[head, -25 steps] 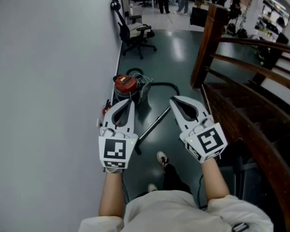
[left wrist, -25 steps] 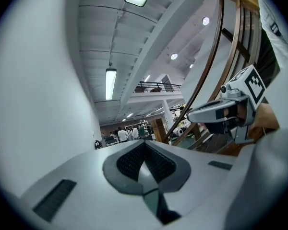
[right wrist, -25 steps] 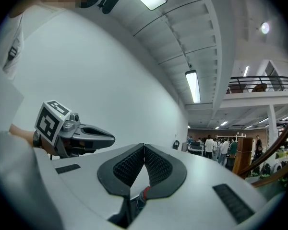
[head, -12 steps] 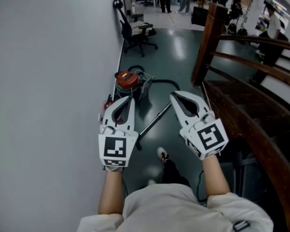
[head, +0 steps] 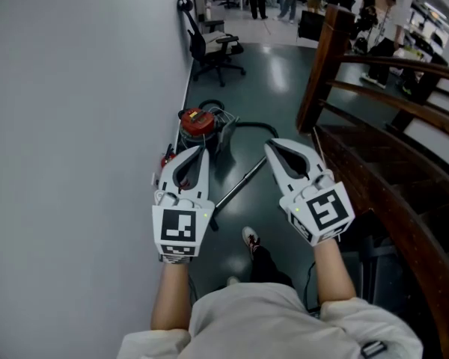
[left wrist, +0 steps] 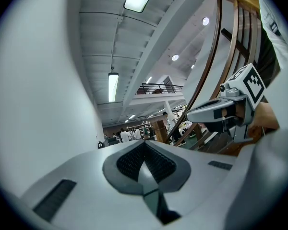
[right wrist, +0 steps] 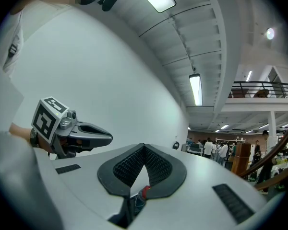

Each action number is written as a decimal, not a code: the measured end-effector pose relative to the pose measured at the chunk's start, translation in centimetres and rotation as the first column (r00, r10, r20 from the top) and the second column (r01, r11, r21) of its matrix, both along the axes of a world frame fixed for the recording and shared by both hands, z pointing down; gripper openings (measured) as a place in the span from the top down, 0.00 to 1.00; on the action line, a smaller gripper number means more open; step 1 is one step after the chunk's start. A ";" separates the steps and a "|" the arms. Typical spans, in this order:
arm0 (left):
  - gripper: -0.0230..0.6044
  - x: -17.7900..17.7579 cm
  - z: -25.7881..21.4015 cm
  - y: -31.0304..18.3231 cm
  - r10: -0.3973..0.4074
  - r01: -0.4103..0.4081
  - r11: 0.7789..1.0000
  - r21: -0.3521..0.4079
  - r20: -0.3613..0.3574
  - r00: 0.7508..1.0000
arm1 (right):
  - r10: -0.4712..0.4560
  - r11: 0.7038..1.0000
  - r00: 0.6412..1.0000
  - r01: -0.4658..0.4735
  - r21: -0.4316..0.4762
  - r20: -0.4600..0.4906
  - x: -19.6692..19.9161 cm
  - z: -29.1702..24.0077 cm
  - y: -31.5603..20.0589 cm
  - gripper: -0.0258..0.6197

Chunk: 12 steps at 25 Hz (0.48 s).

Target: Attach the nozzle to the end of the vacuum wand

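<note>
In the head view a red-topped vacuum canister stands on the dark floor by the wall, with a black hose looping off it. The silver wand lies slanted on the floor between my hands; its near end is a dark piece that I cannot make out. My left gripper and right gripper are held out level above the floor, both shut and with nothing in them. The closed left jaws and right jaws point down the room, each view showing the other gripper alongside.
A white wall runs along the left. A wooden stair railing and its post close off the right. A black office chair stands beyond the canister, with people far behind it. My shoe is near the wand's end.
Both grippers edged slightly forward in the first half second, then held still. Both stayed shut. The wand and canister have not moved.
</note>
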State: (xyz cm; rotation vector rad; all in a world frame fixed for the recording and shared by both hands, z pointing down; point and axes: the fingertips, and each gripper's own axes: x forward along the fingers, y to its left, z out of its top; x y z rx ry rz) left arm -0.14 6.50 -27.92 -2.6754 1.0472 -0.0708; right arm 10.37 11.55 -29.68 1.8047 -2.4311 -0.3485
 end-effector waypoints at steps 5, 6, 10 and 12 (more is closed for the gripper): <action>0.96 0.0 0.0 0.0 -0.007 0.007 1.000 0.002 0.000 1.000 | 0.007 1.000 1.000 -0.007 0.005 -0.002 0.1 -0.2 0.0 0.92; 0.96 0.0 0.0 0.0 -0.006 0.006 1.000 0.003 0.001 1.000 | 0.010 1.000 1.000 -0.010 0.008 -0.004 0.1 -0.2 0.0 0.92; 0.96 -0.1 0.2 -0.1 -0.005 0.005 1.000 0.003 0.003 1.000 | 0.013 1.000 1.000 -0.012 0.006 -0.011 -0.1 0.0 -0.2 0.92; 0.96 0.0 0.3 -0.1 -0.003 0.003 1.000 0.000 0.003 1.000 | 0.012 1.000 1.000 -0.012 0.001 -0.010 -0.1 0.2 -0.2 0.92</action>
